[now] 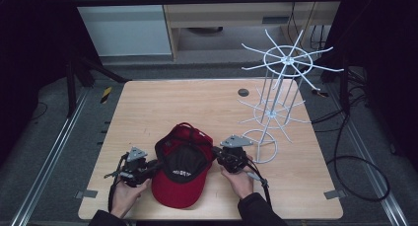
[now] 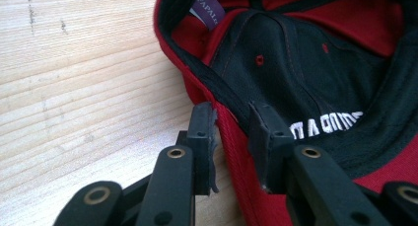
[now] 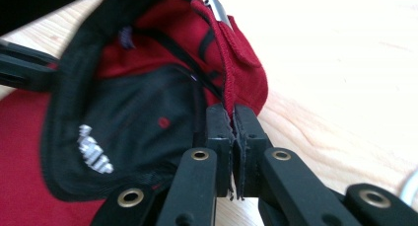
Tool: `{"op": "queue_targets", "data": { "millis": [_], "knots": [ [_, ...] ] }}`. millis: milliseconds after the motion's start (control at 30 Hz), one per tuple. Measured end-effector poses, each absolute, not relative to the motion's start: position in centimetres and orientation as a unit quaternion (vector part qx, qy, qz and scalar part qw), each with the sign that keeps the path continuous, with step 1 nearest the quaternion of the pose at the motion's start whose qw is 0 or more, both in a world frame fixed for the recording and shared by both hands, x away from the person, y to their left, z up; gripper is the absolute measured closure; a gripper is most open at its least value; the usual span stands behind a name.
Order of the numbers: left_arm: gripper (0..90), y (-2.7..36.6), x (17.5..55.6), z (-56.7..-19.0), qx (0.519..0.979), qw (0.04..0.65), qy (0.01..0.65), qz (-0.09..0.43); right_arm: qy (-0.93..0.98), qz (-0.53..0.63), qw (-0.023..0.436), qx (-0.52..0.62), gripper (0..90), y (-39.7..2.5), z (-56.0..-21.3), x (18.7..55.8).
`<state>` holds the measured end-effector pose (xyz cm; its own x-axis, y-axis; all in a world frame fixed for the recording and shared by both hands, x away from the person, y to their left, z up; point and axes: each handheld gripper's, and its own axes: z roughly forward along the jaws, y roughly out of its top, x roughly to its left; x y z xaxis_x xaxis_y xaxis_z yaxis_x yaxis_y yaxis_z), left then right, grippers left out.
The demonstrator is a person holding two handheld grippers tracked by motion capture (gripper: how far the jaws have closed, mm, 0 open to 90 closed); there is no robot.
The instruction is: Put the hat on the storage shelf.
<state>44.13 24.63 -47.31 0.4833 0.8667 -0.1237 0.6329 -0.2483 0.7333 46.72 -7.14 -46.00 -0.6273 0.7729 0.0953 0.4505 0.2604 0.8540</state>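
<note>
Red cap (image 1: 180, 179) upside down at the lower centre of the table (image 1: 148, 107), a gripper at each side of its rim.

The left gripper (image 1: 154, 164) sits at the cap's left edge in the high view; in the left gripper view (image 2: 231, 122) its jaws stand a little apart, straddling the red rim and black sweatband, and whether they actually press the fabric is hard to tell. The right gripper (image 1: 215, 151), at the cap's right edge, has its jaws nearly closed, pinching the rim seam, as the right gripper view (image 3: 232, 118) shows. A white wire rack (image 1: 281, 88) stands at the right of the frame, its base ring close beside the right gripper. A dark round disc (image 1: 243, 92) lies toward the table's far edge, well apart from the cap.
</note>
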Motion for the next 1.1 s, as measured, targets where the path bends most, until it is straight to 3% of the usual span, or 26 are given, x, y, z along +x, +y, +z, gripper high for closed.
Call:
{"op": "queue_targets", "data": {
  "millis": [633, 1100],
  "knots": [
    [79.9, 25.1, 44.2, -47.2, 0.768, 0.39, 0.485, 0.148, 0.782, 0.497, 0.169, 0.336, 87.4, -5.8, -43.5, 44.5],
    [59.7, 24.0, 43.5, -43.5, 0.736, 0.476, 0.456, 0.152, 0.783, 0.492, 0.169, 0.34, 87.2, -6.2, -43.9, 44.3]
  ]
}}
